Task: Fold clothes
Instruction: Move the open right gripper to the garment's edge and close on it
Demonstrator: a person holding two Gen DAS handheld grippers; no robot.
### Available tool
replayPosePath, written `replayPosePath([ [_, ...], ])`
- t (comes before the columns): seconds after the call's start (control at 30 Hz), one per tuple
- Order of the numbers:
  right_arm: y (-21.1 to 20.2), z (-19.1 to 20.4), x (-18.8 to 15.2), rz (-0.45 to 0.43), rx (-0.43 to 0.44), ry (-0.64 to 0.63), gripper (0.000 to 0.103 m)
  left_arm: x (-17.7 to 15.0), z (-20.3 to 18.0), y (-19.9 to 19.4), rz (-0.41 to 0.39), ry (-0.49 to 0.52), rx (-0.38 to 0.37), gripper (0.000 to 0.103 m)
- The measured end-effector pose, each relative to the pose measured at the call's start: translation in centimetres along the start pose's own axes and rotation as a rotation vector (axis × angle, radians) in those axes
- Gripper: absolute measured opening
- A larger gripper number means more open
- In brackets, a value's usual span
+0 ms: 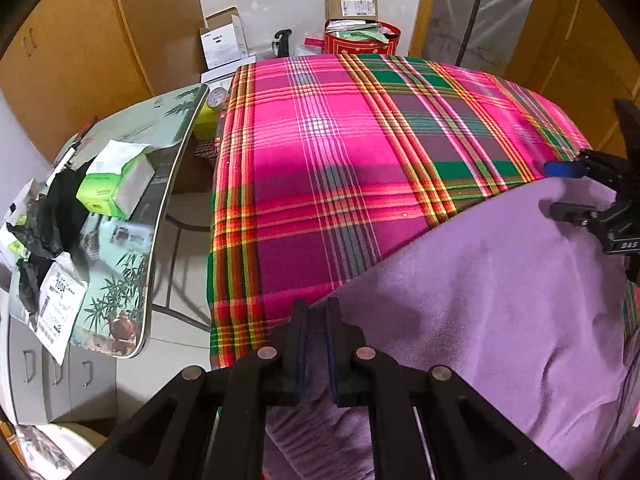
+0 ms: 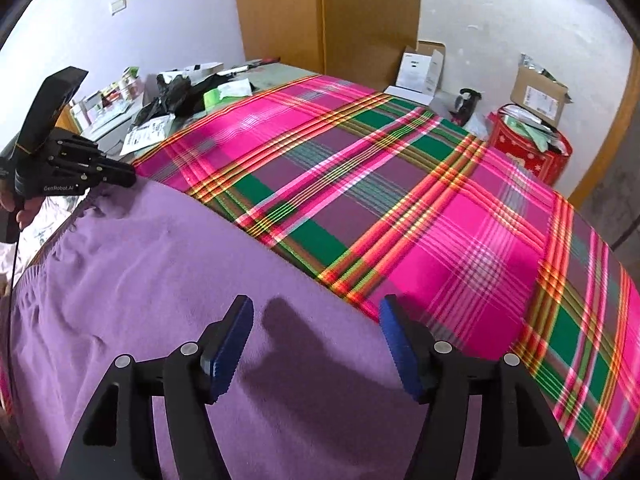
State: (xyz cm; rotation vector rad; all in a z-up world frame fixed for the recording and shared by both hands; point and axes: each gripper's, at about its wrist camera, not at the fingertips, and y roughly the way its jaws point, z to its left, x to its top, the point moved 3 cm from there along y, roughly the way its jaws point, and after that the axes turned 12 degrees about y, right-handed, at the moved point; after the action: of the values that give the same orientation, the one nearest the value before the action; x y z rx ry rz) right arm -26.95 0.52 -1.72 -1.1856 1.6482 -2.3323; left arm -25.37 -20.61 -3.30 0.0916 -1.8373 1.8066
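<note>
Between left tool (image 1: 316,312) pads: purple garment (image 1: 500,280)

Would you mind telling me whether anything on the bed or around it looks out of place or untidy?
On the bed nothing stands out: the purple garment lies fairly flat on the plaid blanket, with only light wrinkles. The side table is cluttered, though: a tissue pack, crumpled black plastic and loose papers hanging over its edge.
</note>
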Motion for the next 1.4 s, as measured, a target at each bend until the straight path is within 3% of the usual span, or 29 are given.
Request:
replayPosePath([
  [0.07, 0.4, 0.1, 0.1, 0.009, -0.004, -0.010, 0.068, 0.1, 0.5, 0.3, -0.005, 0.007, -0.014, 0.010],
  [0.2, 0.9, 0.5, 0.3, 0.014, 0.007, -0.027, 0.068, 0.1, 1.4, 0.4, 0.013, 0.031, 0.021, 0.040],
  [0.33, 1.1, 0.6, 0.1, 0.009, 0.006, -0.039, 0.068, -0.3, 2.1, 0.4, -0.003, 0.009, -0.036, 0.040],
  [0.97, 1.0, 0.3, -0.1, -0.020, 0.041, -0.055, 0.068, -0.6, 1.1, 0.2, -0.102, 0.071, -0.172, 0.039],
  [1.23, 1.1, 0.3, -0.2, -0.032, 0.045, -0.059, 0.069, -1.0, -0.3, -0.2, -0.084, 0.127, -0.114, 0.036],
  [1.33, 1.1, 0.4, -0.2, -0.028, 0.035, -0.057, 0.069, -1.3, -0.1, -0.3, -0.093, 0.106, -0.113, 0.029],
  [1.4, 1.1, 0.5, -0.2, -0.019, 0.030, -0.058, 0.069, -1.4, 0.1, -0.4, -0.100, 0.095, -0.107, 0.017],
])
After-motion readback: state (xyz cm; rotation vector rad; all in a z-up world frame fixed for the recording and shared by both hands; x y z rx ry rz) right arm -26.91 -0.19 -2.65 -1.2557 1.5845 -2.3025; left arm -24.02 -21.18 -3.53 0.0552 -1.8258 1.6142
